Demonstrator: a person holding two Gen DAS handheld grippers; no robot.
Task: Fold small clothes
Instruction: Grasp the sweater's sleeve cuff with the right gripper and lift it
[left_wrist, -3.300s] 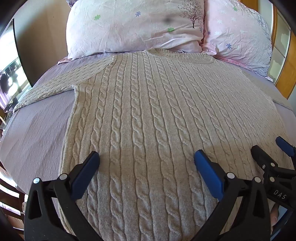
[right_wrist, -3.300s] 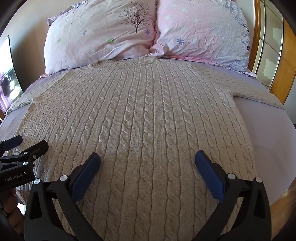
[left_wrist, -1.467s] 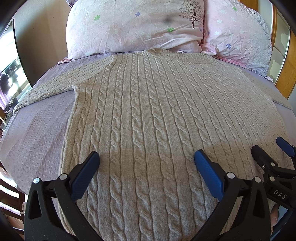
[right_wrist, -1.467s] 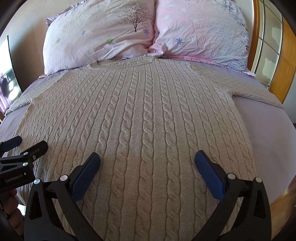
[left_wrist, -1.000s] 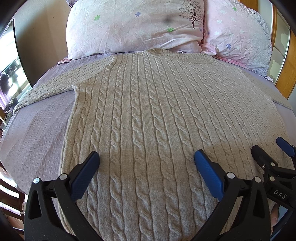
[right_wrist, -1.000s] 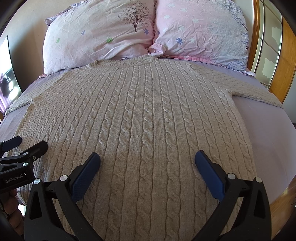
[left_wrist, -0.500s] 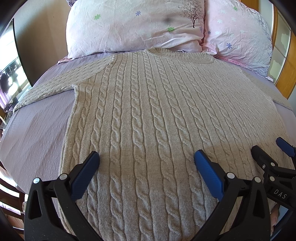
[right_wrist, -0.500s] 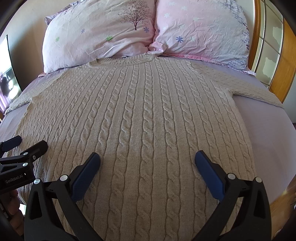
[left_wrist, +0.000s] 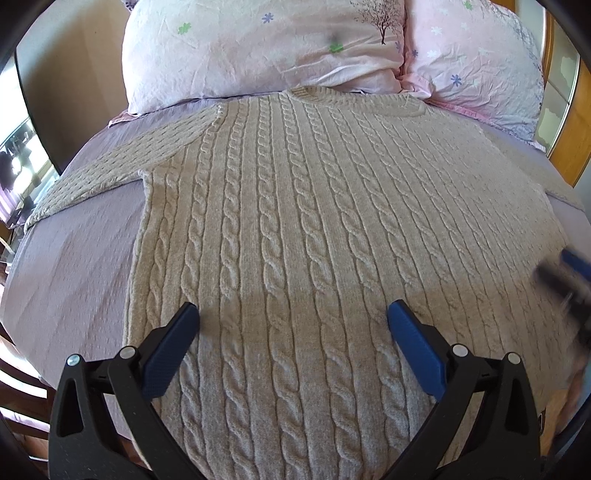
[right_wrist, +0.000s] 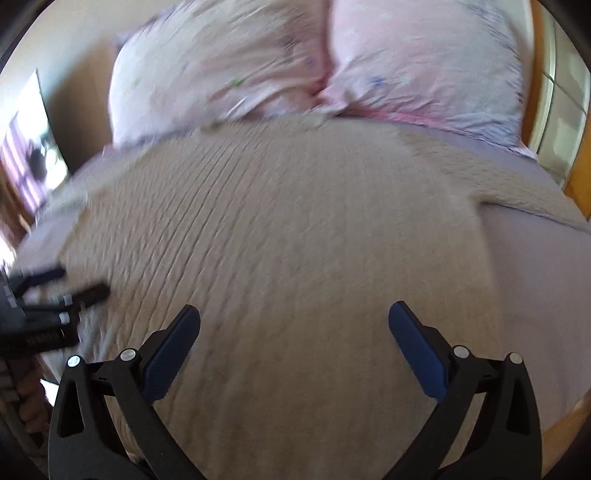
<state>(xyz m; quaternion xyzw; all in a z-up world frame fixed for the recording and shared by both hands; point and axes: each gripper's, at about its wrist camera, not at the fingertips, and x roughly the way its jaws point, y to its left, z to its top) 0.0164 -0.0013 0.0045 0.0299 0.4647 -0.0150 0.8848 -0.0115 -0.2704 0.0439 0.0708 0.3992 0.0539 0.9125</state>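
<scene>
A beige cable-knit sweater (left_wrist: 295, 221) lies flat and face up on the bed, neck toward the pillows, both sleeves spread outward. My left gripper (left_wrist: 293, 321) hovers open over the lower body of the sweater, nothing between its blue pads. In the blurred right wrist view the sweater (right_wrist: 295, 240) fills the middle, its right sleeve (right_wrist: 517, 192) stretched over the sheet. My right gripper (right_wrist: 294, 325) is open above the sweater's lower right part. The left gripper (right_wrist: 55, 291) shows at that view's left edge; the right gripper (left_wrist: 565, 277) is a blur at the left view's right edge.
Two pink floral pillows (left_wrist: 266, 48) (left_wrist: 476, 59) lean at the head of the bed. Lilac sheet (left_wrist: 74, 258) shows left of the sweater, and more sheet (right_wrist: 535, 295) on its right. A wooden headboard frame (left_wrist: 576, 147) stands at the far right.
The right gripper has started moving fast, up and to the right, so its view is smeared. The left gripper has edged slightly forward. The sweater lies as before.
</scene>
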